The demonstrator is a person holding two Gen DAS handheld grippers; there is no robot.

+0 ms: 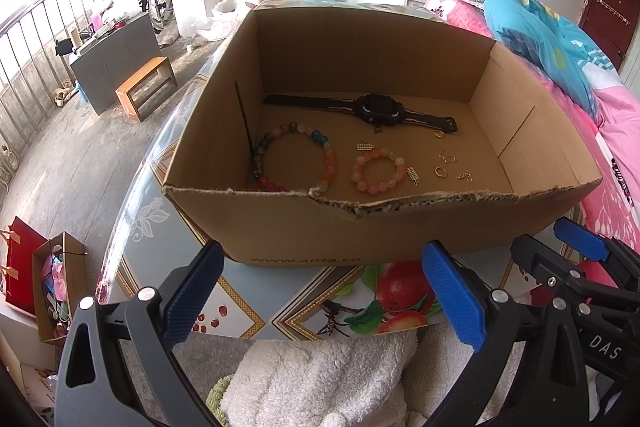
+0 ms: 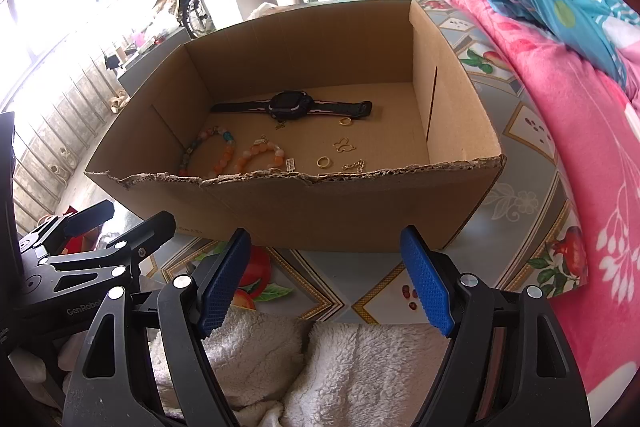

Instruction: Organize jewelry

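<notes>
An open cardboard box [image 1: 304, 227] [image 2: 320, 211] stands on the patterned table. Inside lie a black watch [image 1: 372, 109] [image 2: 290, 105], a large multicolour bead bracelet [image 1: 294, 157] [image 2: 208, 151], a smaller pink-orange bead bracelet [image 1: 378, 171] [image 2: 260, 157], gold rings [image 1: 440, 171] [image 2: 323, 161], a gold chain [image 1: 465, 177] [image 2: 354, 165] and small gold charms [image 1: 366, 146]. My left gripper [image 1: 320, 291] is open and empty in front of the box. My right gripper [image 2: 326, 277] is open and empty, also in front of the box. Each gripper shows at the edge of the other's view.
A white fluffy towel [image 1: 320, 383] [image 2: 320, 367] lies below the grippers. A pink and blue quilt [image 1: 560, 67] [image 2: 560, 107] lies to the right of the table. A small wooden stool [image 1: 146, 87] and a grey cabinet [image 1: 116, 55] stand on the floor to the left.
</notes>
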